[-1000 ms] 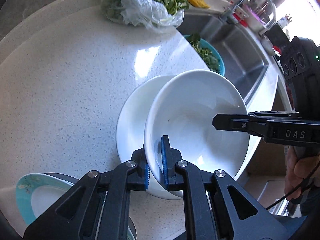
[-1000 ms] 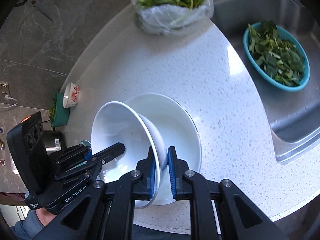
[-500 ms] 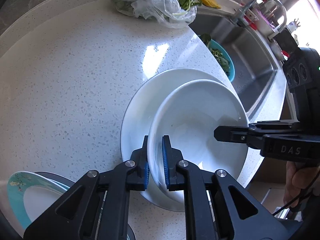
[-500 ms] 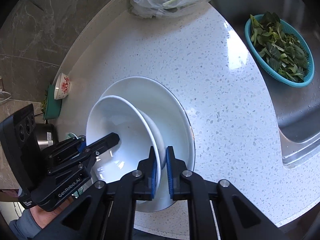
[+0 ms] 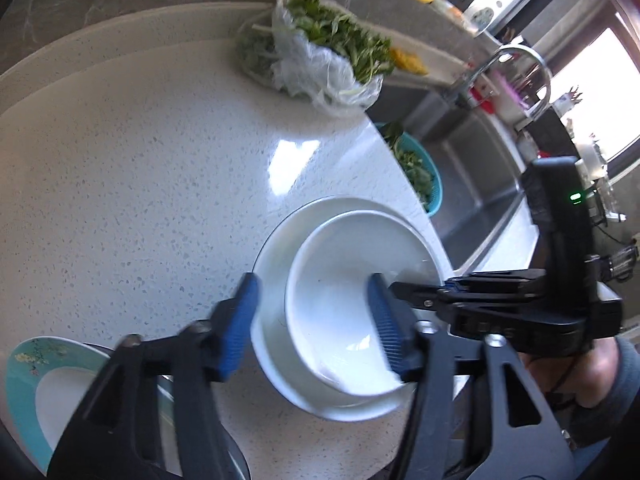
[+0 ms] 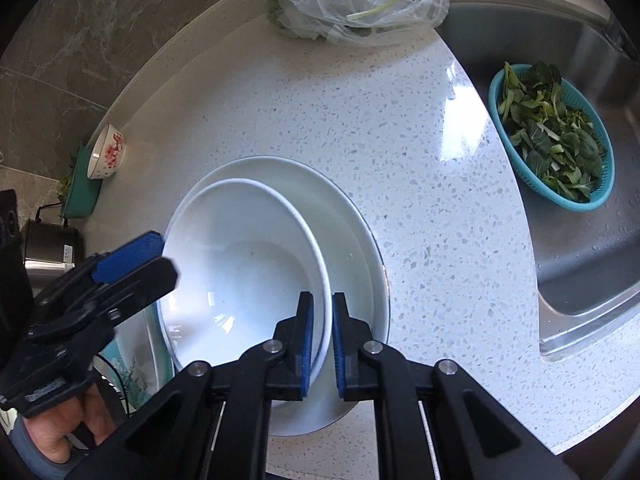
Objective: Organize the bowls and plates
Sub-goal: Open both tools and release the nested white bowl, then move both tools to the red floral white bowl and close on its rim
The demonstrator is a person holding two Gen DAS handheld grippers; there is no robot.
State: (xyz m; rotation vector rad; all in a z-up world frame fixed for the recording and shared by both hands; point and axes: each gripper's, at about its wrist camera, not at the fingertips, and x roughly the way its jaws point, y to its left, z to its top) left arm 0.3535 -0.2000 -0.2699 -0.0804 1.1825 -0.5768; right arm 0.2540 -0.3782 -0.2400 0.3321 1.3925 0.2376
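Two white dishes, nested: bowl (image 6: 244, 272) now seated inside plate (image 6: 352, 240) on tabletop (image 6: 320, 100). Left gripper (image 5: 316, 320): jaws released since half a second ago, spread wide. Right gripper (image 6: 320, 344): jaws still clenched on bowl rim. Stacking step apparently complete.

Both grippers are matte black plastic with ribbed blue pads on the inner faces of their fingers. The left gripper (image 5: 314, 320) has triangular cut-outs in its arms and round silver screws at the joints. The right gripper (image 6: 320, 336) is built the same way, with silver screws at four pivots and thin pale rods running down between the arms. Seen from the left wrist view, the right unit carries a tall black housing with a small green light. Faint white lettering marks each body. Each hand (image 6: 70, 428) shows bare skin and a grey sleeve cuff; a thin black cable trails near the right one.
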